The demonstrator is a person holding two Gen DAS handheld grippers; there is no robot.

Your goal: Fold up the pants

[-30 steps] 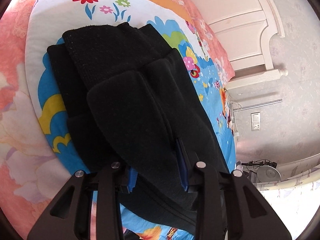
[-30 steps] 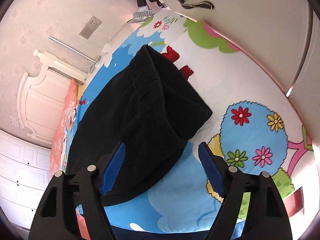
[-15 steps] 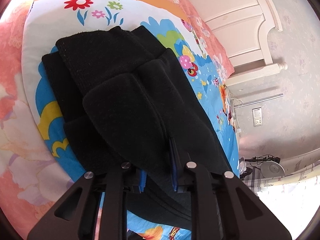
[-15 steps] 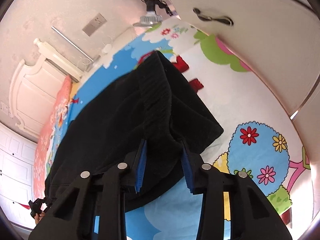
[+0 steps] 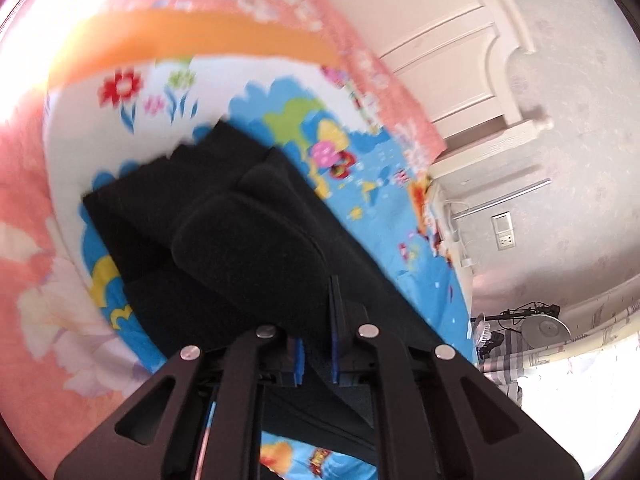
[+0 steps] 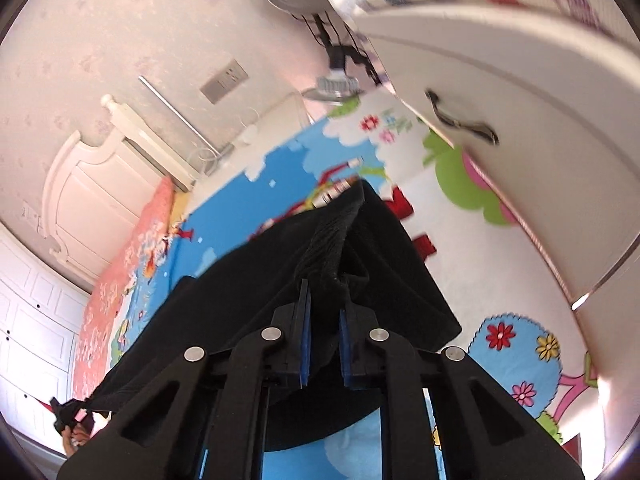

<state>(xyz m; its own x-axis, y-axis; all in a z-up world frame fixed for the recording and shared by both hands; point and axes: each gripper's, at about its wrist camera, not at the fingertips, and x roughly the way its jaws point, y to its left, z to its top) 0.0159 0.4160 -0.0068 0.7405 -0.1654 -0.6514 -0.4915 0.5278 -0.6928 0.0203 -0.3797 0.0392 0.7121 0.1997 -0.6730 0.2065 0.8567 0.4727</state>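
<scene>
Pants [image 5: 240, 248], soft, limp, thick black fabric, are lying on the bed [image 5: 404, 236], bunching at 12 o'clock of left tool [image 5: 316, 356] and right tool [image 6: 322, 350], both clenching near-edge folds, best grabbed there.

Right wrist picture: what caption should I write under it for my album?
Right tongs pinch black pants above a cartoon flower bedsheet.

The pants [image 5: 248, 248] are black, of thick fleecy cloth, lying partly folded on a bright cartoon-printed sheet; in the left wrist view several layers overlap, a rounded fold on top, the far edges spread flat; in the right wrist view the ribbed waistband [image 6: 332, 240] is bunched and raised into a peak, cloth draping down either side.
</scene>
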